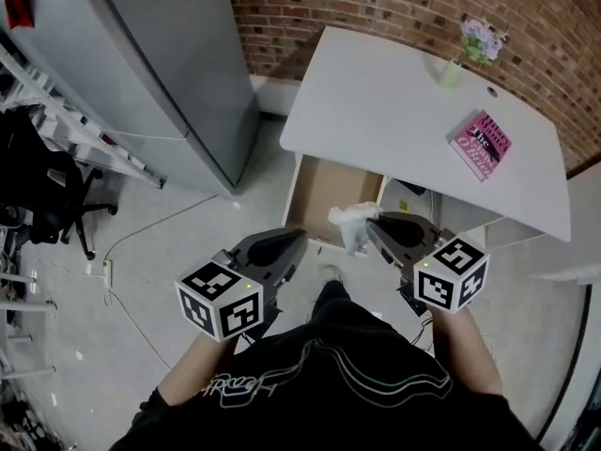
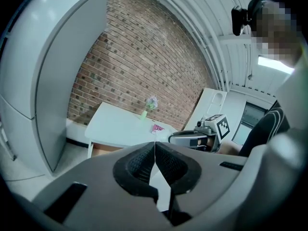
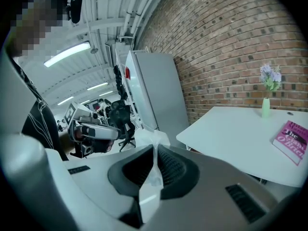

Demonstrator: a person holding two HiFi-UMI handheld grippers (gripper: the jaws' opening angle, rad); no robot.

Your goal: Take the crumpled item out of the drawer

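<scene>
Even, bright indoor light; sharp focus; strong fisheye edge distortion.

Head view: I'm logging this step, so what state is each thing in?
drawer: open.
crumpled item: pinched, held up.
right gripper: shut on crumpled item.
left gripper: shut, empty.
book: closed, flat on desk.
vase: upright on desk.

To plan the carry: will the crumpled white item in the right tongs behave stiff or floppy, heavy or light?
Probably floppy: the crumpled item hangs in loose folds from the right tongs. Likely light: one thin pinched fold carries it all.
</scene>
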